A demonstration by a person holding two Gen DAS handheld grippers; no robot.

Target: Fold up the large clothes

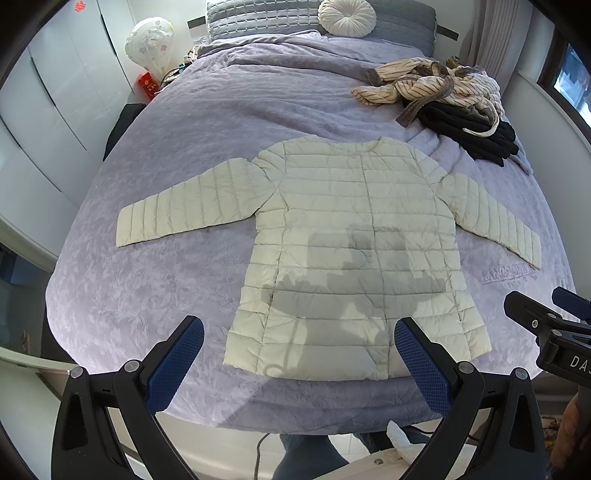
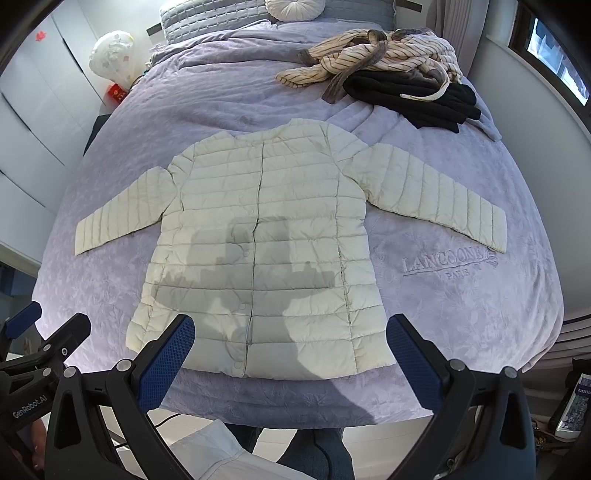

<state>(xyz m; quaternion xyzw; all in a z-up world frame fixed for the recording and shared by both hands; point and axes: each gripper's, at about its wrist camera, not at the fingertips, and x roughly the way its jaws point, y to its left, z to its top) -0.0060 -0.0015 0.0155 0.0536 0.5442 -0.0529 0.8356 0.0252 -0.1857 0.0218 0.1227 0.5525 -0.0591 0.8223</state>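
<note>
A cream quilted puffer jacket [image 1: 351, 243] [image 2: 266, 240] lies flat and face up on the lilac bedspread [image 1: 155, 288], snapped shut, both sleeves spread out to the sides. My left gripper [image 1: 299, 343] hovers open above the jacket's hem, nothing between its blue pads. My right gripper [image 2: 290, 343] is open too, held above the hem's middle. Each gripper also shows at the edge of the other's view, the right gripper [image 1: 546, 317] on the right and the left gripper [image 2: 40, 332] on the left. Shadows of both fall on the jacket's lower half.
A heap of striped and black clothes [image 1: 447, 99] [image 2: 388, 77] sits at the bed's far right. Grey pillows and a round white cushion [image 1: 347, 16] lie at the head. White wardrobe doors [image 1: 55, 96] stand left. A person's jeans-clad legs [image 2: 314, 450] show below the bed's foot.
</note>
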